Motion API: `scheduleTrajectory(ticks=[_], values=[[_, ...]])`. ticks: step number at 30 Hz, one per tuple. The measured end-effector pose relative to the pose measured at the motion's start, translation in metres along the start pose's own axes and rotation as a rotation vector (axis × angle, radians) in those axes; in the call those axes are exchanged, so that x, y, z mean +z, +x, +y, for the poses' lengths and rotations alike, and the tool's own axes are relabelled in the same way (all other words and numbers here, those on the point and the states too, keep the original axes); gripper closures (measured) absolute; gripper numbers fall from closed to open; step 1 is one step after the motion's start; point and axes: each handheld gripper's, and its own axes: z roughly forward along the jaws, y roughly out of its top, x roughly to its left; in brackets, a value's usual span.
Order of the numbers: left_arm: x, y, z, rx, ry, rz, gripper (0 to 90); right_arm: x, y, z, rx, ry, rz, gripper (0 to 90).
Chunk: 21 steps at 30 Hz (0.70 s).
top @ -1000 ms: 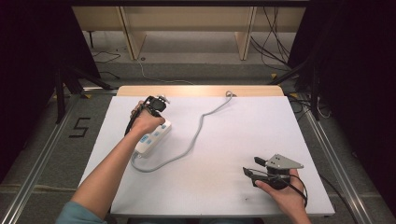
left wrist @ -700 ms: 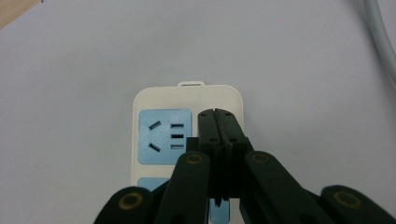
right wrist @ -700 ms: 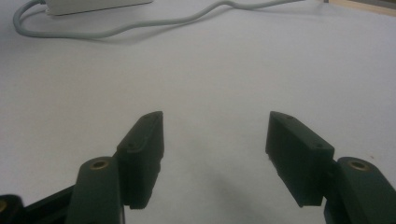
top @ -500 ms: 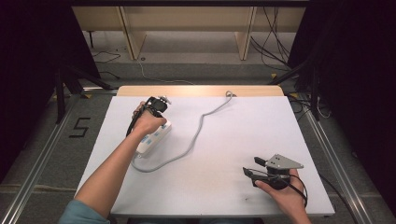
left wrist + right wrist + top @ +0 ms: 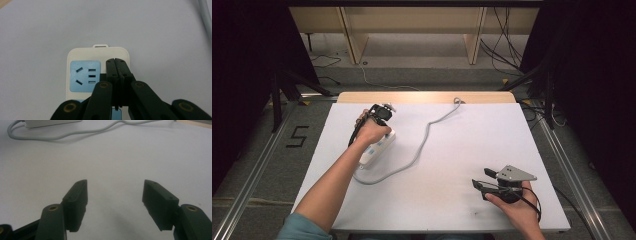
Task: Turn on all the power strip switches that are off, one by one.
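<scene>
A white power strip point(image 5: 375, 148) point(image 5: 98, 53) with blue socket faces lies at the left of the white table, and its grey cable point(image 5: 422, 141) point(image 5: 75, 133) curls off toward the far edge. My left gripper point(image 5: 379, 116) point(image 5: 116, 62) hangs right over the strip's end, jaws pressed together with nothing between them, tips beside a blue socket point(image 5: 85, 76). My right gripper point(image 5: 482, 178) point(image 5: 115, 187) rests low at the near right of the table, jaws wide apart over bare surface.
The white table top point(image 5: 472, 135) has a wooden strip along its far edge point(image 5: 422, 97). Beyond it stand wooden shelf legs point(image 5: 354, 40) and loose floor cables point(image 5: 507, 50). Metal rails point(image 5: 257, 165) run along both sides of the table.
</scene>
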Motion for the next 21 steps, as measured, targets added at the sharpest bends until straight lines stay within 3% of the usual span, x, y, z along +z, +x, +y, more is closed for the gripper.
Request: scheduleTrajectory(ticks=[11, 21], values=[[0.0016, 0.0022, 0.0009, -0.017, 0.007, -0.012, 89.6, 0.0, 0.0005, 0.0001, 0.003, 0.003, 0.001, 38.1], [0.0027, -0.0001, 0.003, -0.003, 0.025, 0.0, 89.7, 0.0001, 0.0004, 0.0001, 0.0, 0.001, 0.001, 38.0]])
